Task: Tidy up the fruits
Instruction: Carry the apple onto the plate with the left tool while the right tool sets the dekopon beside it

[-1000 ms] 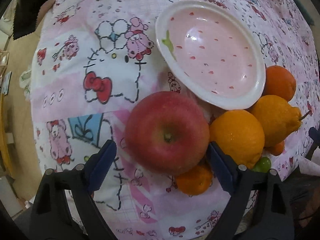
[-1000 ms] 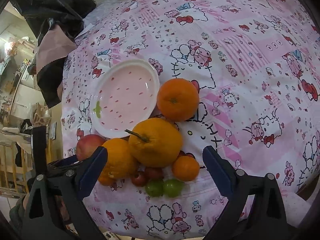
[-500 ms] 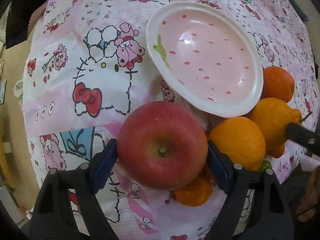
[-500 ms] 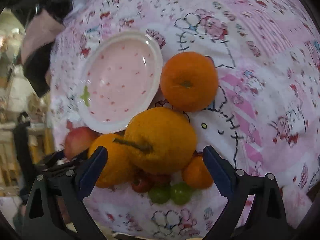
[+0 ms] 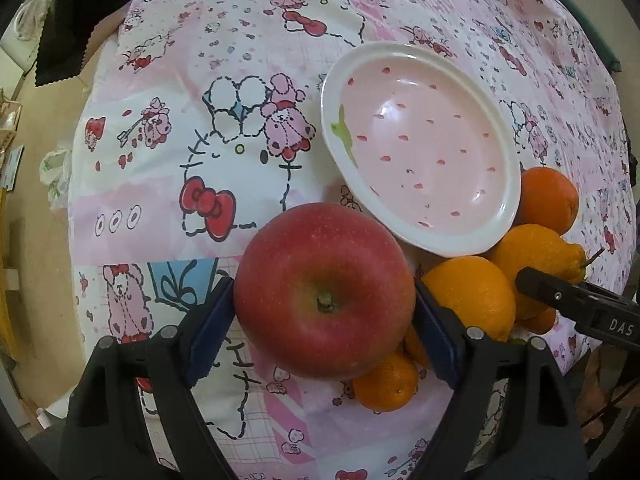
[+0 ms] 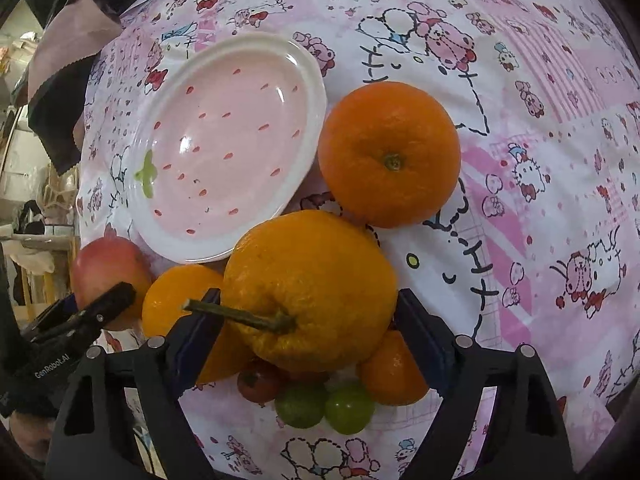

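My left gripper (image 5: 324,316) is shut on a red apple (image 5: 324,290), its pads against both sides. An empty pink strawberry-pattern plate (image 5: 504,148) lies just beyond it. My right gripper (image 6: 306,330) straddles a large stemmed knobbly orange fruit (image 6: 312,288), with both pads touching or nearly touching its sides. A round orange (image 6: 390,154) sits beyond it beside the plate (image 6: 160,240). Another orange (image 6: 176,300), a small mandarin (image 6: 394,372), two green fruits (image 6: 326,404) and a small red fruit (image 6: 258,382) cluster around it. The apple shows at the left of the right wrist view (image 6: 108,268).
The fruits lie on a pink cartoon-print cloth (image 5: 200,128) over a table whose near edge drops off below both grippers. Dark cloth (image 5: 80,16) hangs at the far left corner. Open cloth stretches right of the round orange (image 6: 540,160).
My left gripper moved in and shut on the apple. My right gripper moved closer to the fruit pile and now frames the large stemmed orange fruit.
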A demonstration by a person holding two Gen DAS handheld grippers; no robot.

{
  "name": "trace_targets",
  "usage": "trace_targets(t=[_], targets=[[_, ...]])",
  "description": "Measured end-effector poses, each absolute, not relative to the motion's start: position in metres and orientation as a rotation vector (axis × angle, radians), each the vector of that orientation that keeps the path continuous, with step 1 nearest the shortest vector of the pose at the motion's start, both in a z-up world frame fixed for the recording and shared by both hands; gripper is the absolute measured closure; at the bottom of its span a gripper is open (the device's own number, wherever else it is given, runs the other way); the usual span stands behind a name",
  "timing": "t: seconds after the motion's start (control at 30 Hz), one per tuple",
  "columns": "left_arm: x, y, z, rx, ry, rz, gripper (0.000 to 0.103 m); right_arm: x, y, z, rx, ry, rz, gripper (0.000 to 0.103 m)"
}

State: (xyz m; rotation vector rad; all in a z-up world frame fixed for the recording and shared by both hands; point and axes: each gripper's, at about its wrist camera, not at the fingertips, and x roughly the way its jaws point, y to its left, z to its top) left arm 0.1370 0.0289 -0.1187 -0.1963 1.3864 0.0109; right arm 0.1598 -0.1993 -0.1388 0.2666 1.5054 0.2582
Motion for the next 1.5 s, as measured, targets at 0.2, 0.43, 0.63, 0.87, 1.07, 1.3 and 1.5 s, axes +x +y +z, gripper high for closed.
trace_targets(t=[0.2, 0.43, 0.63, 0.87, 1.07, 1.3, 1.5], targets=[[0.133, 0.037, -0.114, -0.226, 1.373, 0.026, 0.021, 0.157, -0.198, -0.132, 0.243, 1.476, 0.278, 0.024], [0.125, 0.035, -0.099, -0.206, 1.326, 0.014, 0.021, 0.146, -0.207, -0.112, 0.262, 1.419, 0.301, 0.024], [0.121, 0.039, -0.082, -0.213, 1.269, 0.014, 0.021, 0.133, -0.214, -0.079, 0.260, 1.324, 0.337, 0.025], [0.120, 0.034, -0.046, -0.181, 1.167, -0.026, 0.021, 0.134, -0.222, -0.027, 0.361, 1.139, 0.440, 0.025], [0.150, 0.026, -0.021, -0.120, 1.136, -0.077, 0.021, 0.172, -0.210, -0.016, 0.346, 1.143, 0.447, 0.025], [0.190, 0.004, -0.048, -0.034, 1.197, -0.137, 0.021, 0.216, -0.185, -0.041, 0.241, 1.203, 0.446, 0.025], [0.215, -0.015, -0.083, 0.022, 1.223, -0.164, 0.021, 0.243, -0.180, -0.071, 0.206, 1.248, 0.398, 0.024]])
